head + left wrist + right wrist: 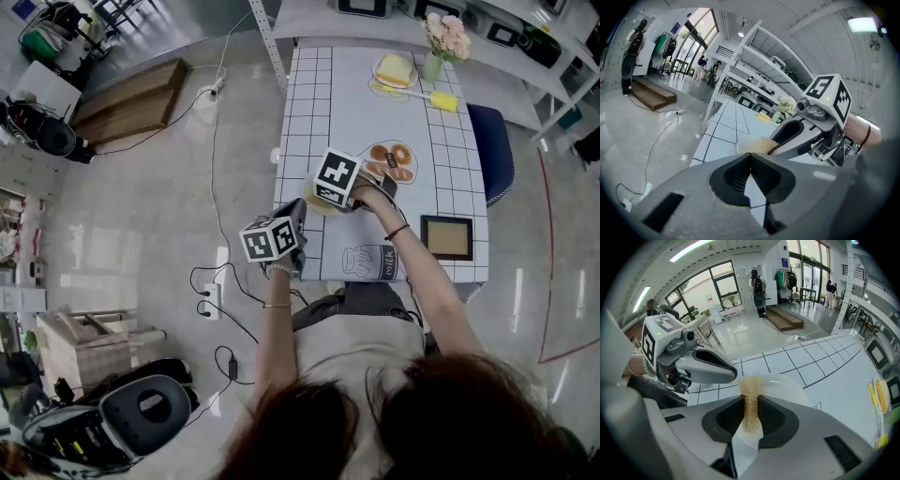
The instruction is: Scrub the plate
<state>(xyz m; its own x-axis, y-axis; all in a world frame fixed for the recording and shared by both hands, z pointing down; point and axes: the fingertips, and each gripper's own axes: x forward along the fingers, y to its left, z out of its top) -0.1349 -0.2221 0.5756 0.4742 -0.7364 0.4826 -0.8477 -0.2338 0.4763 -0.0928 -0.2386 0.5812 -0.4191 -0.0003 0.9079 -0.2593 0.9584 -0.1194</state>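
Plate scrubbing at the near left corner of the table [375, 84]

Left gripper [750, 157] nearest, jaws drawn together at the tips with nothing seen between them, aimed at the plate's near edge; right gripper [750, 399] clamped on a tan scrubber [750, 385], jaws parted only by its thickness, the scrubber's tip over the white plate [787, 387]; plate lies flat on the grid-patterned cloth just beyond both tools; farther right a dark picture frame [446, 237]; at the far end a yellow-handled brush [436, 97] and a vase of flowers [442, 42]
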